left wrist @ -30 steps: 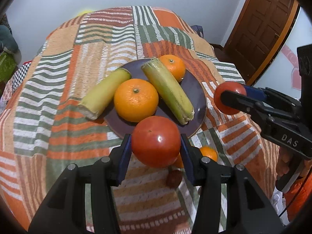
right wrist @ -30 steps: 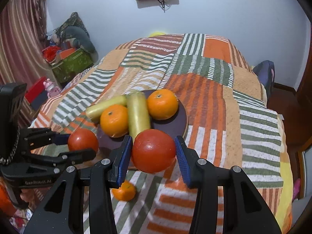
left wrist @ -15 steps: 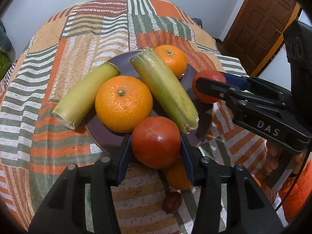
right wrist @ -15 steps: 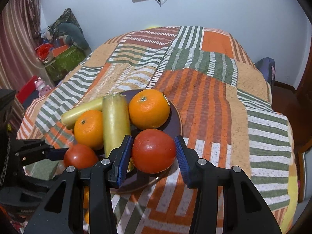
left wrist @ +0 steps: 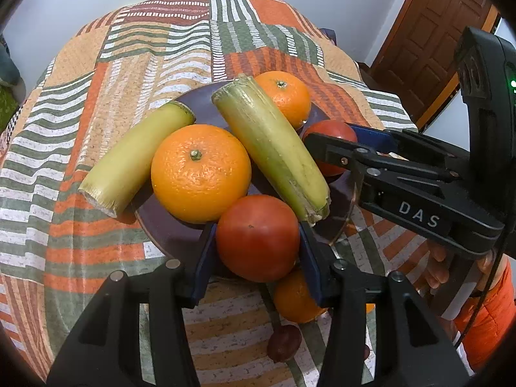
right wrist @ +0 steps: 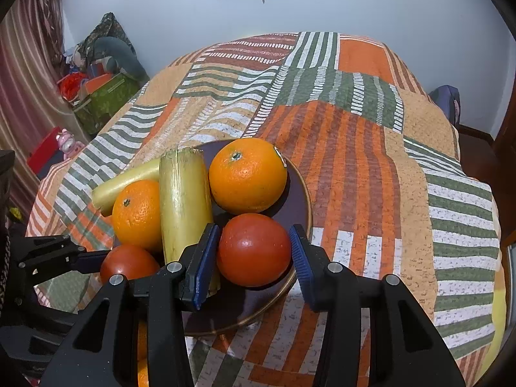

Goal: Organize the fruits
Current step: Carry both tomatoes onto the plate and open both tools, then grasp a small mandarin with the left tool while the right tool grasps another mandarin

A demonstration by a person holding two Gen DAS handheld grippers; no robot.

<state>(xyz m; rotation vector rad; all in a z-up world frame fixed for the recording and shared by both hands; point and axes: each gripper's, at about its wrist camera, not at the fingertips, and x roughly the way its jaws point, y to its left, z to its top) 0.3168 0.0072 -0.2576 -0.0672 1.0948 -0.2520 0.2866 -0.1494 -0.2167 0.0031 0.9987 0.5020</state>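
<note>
A dark purple plate (left wrist: 200,96) (right wrist: 300,193) on the bed holds two oranges (left wrist: 200,172) (right wrist: 247,174) and two green-yellow stalk pieces (left wrist: 271,148) (right wrist: 184,200). My left gripper (left wrist: 258,242) is shut on a red tomato (left wrist: 258,238) over the plate's near rim. My right gripper (right wrist: 253,251) holds a second tomato (right wrist: 253,249) at the plate's right side; its pads stand slightly off the fruit. The right gripper shows in the left wrist view (left wrist: 329,148), and the left gripper in the right wrist view (right wrist: 96,264).
A small orange (left wrist: 295,296) and a dark round fruit (left wrist: 283,343) lie on the patchwork bedspread (right wrist: 354,148) just in front of the plate. A wooden door (left wrist: 429,32) stands at right; boxes and clutter (right wrist: 103,96) sit beside the bed's left.
Both grippers moved forward with their tomatoes, down over the plate. The right gripper's jaws have widened a little around its tomato.
</note>
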